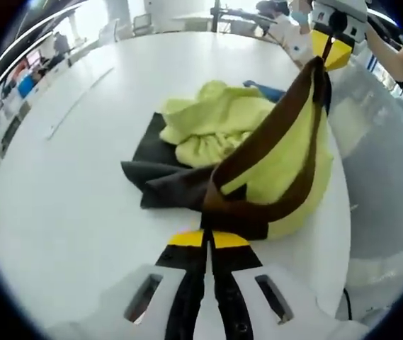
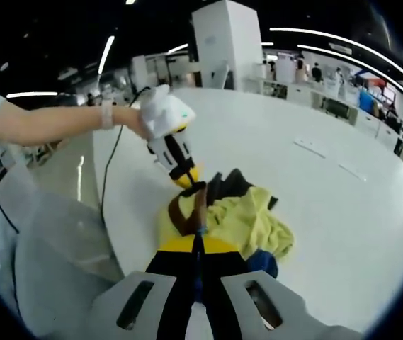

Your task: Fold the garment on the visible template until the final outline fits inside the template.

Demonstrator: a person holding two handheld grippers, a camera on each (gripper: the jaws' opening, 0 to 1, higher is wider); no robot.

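— Currently: left gripper [image 1: 208, 237] and right gripper [image 2: 198, 241], both clamped on the yellow garment's [image 1: 215, 124] brown trim [image 1: 272, 142], lifted over the white table [image 1: 66, 177].

— Risk?

— Bunched cloth; trim may slip, crumpling off its dark template [image 1: 155, 166].

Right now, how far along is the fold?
Early. Done: both tongs have a grip on the garment. The left tongs are shut on its brown trim, and the right tongs are shut on the same trim further along, so it hangs stretched between them. In hand: lifting it off the table. Left: the rest is still a crumpled heap over a dark sheet; no fold shows.
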